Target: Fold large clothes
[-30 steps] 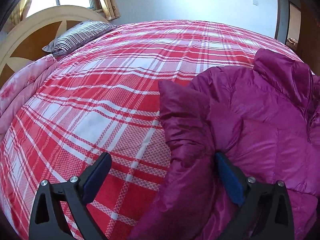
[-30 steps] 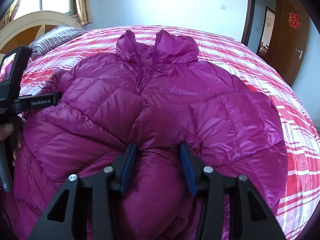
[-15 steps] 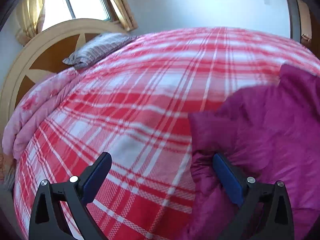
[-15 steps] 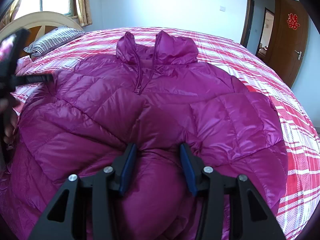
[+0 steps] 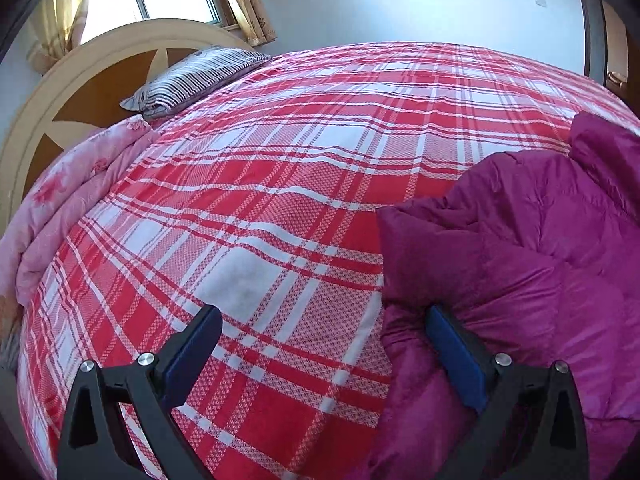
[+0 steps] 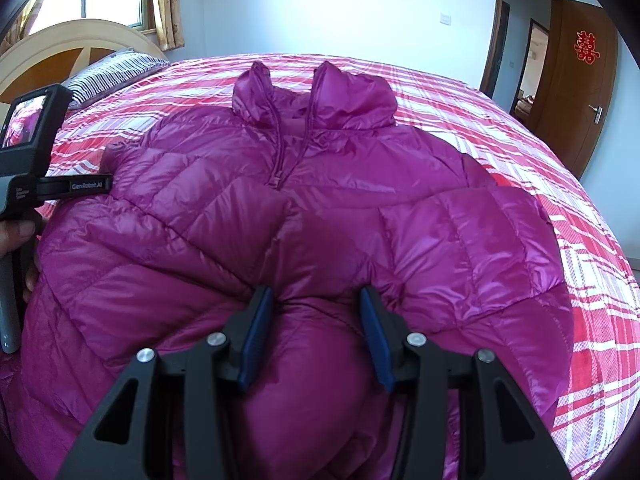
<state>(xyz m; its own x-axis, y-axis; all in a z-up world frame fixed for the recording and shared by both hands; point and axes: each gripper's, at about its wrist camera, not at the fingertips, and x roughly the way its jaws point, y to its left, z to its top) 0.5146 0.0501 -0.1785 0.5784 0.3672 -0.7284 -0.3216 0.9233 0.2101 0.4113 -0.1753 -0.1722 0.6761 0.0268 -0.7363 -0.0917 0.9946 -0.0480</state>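
A magenta puffer jacket (image 6: 320,168) lies front up on the red plaid bed (image 6: 592,264), collar at the far end, zip partly open. My right gripper (image 6: 316,332) is over its near end, shut on a puffy fold that bulges between the blue pads. In the left wrist view the jacket (image 5: 540,260) fills the right side. My left gripper (image 5: 324,344) stands wide open over the bedspread (image 5: 280,200) at the jacket's left edge. Its right finger (image 5: 452,356) rests against the fabric, and nothing is pinched. A hand (image 6: 16,236) holds that gripper at the left of the right wrist view.
A striped pillow (image 5: 196,76) and a rolled pink quilt (image 5: 68,208) lie by the curved headboard (image 5: 80,80) at the left. A window is behind it. A brown door (image 6: 576,92) stands open at the far right. Bare bedspread stretches left of the jacket.
The left wrist view has swung left off the jacket. Its fabric lay between the left jaws before and now only touches the right finger. The right gripper keeps its grip, unmoved.
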